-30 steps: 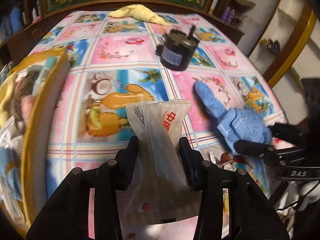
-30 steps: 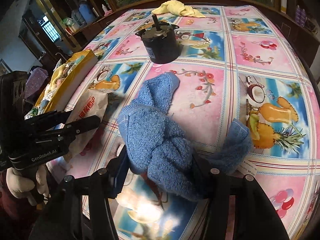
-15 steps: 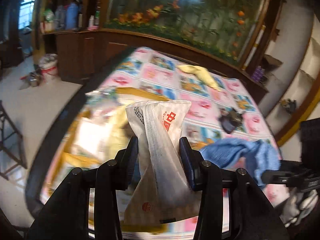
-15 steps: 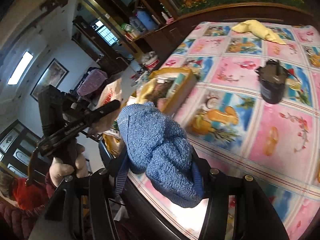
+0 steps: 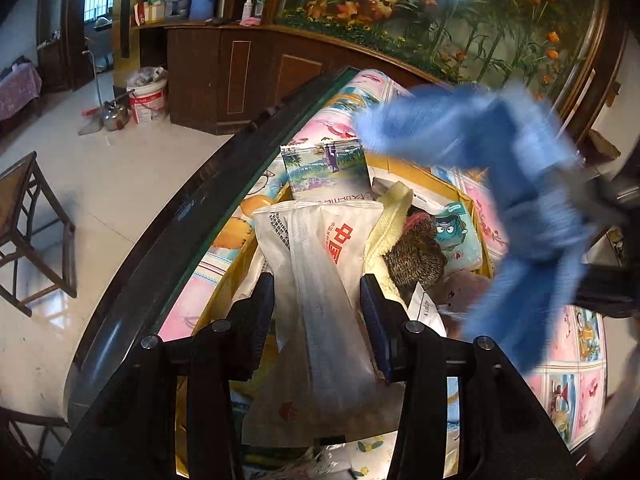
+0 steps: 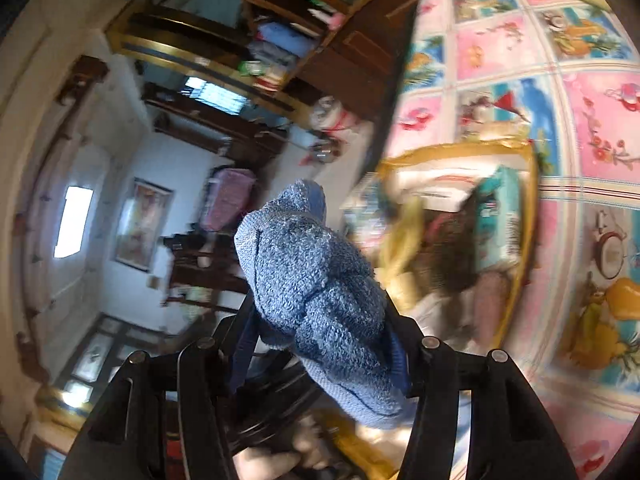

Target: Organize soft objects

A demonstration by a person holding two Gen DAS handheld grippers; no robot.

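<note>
My left gripper [image 5: 316,284] holds a white plastic packet [image 5: 316,236] with red print above a yellow box [image 5: 400,165]; its jaws are opening slightly, and the pads still touch the packet. The box holds a printed packet [image 5: 328,172], a yellow cloth [image 5: 394,216], a brown plush [image 5: 416,258] and a teal tissue pack [image 5: 456,236]. My right gripper [image 6: 320,312] is shut on a blue towel [image 6: 316,292], held up in the air left of the yellow box [image 6: 528,208]. In the left wrist view the blue towel [image 5: 500,152] is a blur hanging over the box's right side.
The box stands near the dark curved table edge [image 5: 192,208], on a pink and blue picture tablecloth [image 6: 592,120]. Beyond the edge are a tiled floor, a wooden chair [image 5: 28,232], a white bucket [image 5: 146,98] and dark cabinets [image 5: 240,76].
Both grippers swung left from the table's middle to over the yellow box. The towel left the tablecloth and now hangs in the air; the packet stayed gripped.
</note>
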